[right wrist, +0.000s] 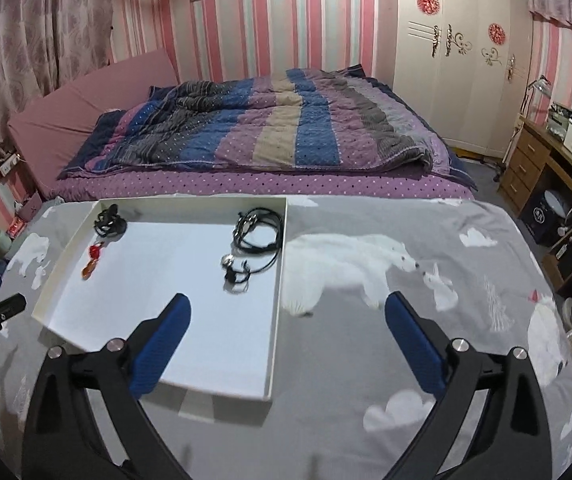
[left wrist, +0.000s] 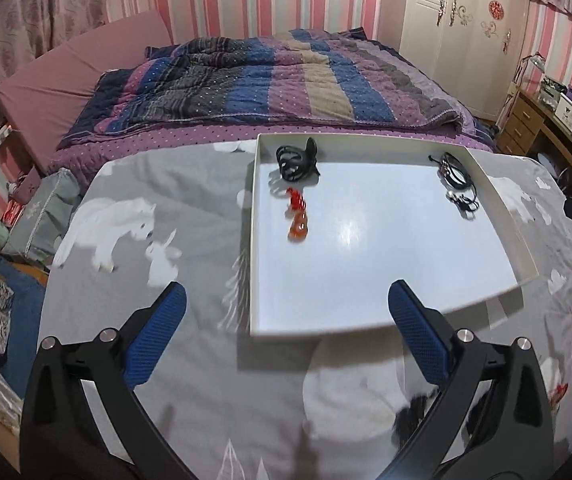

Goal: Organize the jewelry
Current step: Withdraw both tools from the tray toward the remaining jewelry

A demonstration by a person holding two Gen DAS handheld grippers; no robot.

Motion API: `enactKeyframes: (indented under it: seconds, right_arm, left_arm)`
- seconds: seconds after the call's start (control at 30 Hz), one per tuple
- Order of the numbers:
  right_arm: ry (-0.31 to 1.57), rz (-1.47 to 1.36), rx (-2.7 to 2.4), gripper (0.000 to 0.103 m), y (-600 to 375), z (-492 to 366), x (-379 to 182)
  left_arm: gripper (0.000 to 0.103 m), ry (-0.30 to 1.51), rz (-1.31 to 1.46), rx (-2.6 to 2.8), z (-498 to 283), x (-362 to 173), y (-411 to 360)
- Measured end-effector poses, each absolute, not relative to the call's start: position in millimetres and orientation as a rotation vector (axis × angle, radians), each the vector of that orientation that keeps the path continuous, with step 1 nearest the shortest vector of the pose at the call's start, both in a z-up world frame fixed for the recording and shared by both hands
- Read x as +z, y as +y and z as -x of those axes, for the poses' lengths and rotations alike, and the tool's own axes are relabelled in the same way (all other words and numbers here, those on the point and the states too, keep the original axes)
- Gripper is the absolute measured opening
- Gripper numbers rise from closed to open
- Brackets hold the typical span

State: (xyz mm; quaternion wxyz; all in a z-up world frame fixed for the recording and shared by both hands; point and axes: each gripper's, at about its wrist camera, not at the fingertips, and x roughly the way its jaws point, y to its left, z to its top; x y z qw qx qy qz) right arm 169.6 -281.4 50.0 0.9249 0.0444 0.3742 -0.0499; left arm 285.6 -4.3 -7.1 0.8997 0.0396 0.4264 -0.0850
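A shallow white tray (left wrist: 365, 272) (right wrist: 158, 280) lies on a grey cloth with white animal prints. In it lie a black hair clip (left wrist: 297, 158) (right wrist: 109, 222) at the far left, a red-orange beaded piece (left wrist: 297, 216) (right wrist: 92, 260) nearer, and a black cord necklace with a silver pendant (left wrist: 457, 180) (right wrist: 256, 240) at the far right. My left gripper (left wrist: 286, 312) is open and empty, above the tray's near edge. My right gripper (right wrist: 286, 320) is open and empty, over the tray's right wall and the cloth.
A bed with a striped quilt (left wrist: 266, 80) (right wrist: 266, 128) stands just beyond the table. A white wardrobe (right wrist: 461, 52) and a wooden desk (right wrist: 545, 168) are at the right. Clutter and a cushion (left wrist: 42, 216) lie on the floor at the left.
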Motion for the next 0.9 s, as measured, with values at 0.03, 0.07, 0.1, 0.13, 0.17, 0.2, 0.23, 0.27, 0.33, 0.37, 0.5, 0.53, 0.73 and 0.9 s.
enactKeyframes:
  seconds: [0.03, 0.07, 0.1, 0.13, 0.17, 0.2, 0.23, 0.27, 0.33, 0.37, 0.5, 0.53, 0.73, 0.9]
  right_arm:
    - [0.762, -0.101, -0.102, 0.098, -282, -161, 49]
    - [0.757, -0.106, -0.104, 0.098, -281, -156, 50]
    - [0.749, -0.11, -0.107, 0.098, -279, -150, 49]
    - [0.738, -0.11, -0.11, 0.098, -277, -141, 48]
    - [0.732, -0.103, -0.113, 0.098, -275, -133, 48]
    - [0.725, -0.096, -0.121, 0.098, -273, -127, 47]
    - [0.713, -0.086, -0.138, 0.098, -272, -118, 46]
    - [0.704, -0.077, -0.154, 0.098, -271, -109, 43]
    - [0.696, -0.056, -0.185, 0.1, -272, -91, 37]
    - [0.695, -0.051, -0.197, 0.1, -273, -84, 34]
    - [0.7, -0.066, -0.245, 0.1, -283, -51, 22]
    - [0.704, -0.075, -0.251, 0.1, -286, -41, 19]
    - [0.718, -0.11, -0.282, 0.101, -295, -8, -1]
    - [0.721, -0.161, -0.251, 0.101, -296, -4, -18]
  left_arm:
    - [0.1, 0.881, -0.078, -0.173, -278, -7, -3]
    - [0.1, 0.883, -0.075, -0.166, -272, -8, -2]
    - [0.1, 0.884, -0.07, -0.151, -265, -9, 1]
    - [0.1, 0.883, -0.066, -0.147, -260, -9, 2]
    - [0.1, 0.881, -0.063, -0.15, -254, -10, 3]
    - [0.1, 0.877, -0.062, -0.151, -249, -11, 4]
    - [0.1, 0.871, -0.065, -0.146, -242, -11, 5]
    - [0.1, 0.865, -0.071, -0.14, -233, -11, 5]
    - [0.1, 0.862, -0.074, -0.131, -221, -12, 4]
    - [0.1, 0.861, -0.073, -0.127, -212, -13, 4]
    - [0.1, 0.848, -0.074, -0.14, -183, -16, 0]
    - [0.1, 0.843, -0.079, -0.141, -177, -16, -1]
    - [0.1, 0.855, -0.064, -0.185, -155, -31, -5]
    - [0.1, 0.878, -0.071, -0.186, -157, -49, -5]
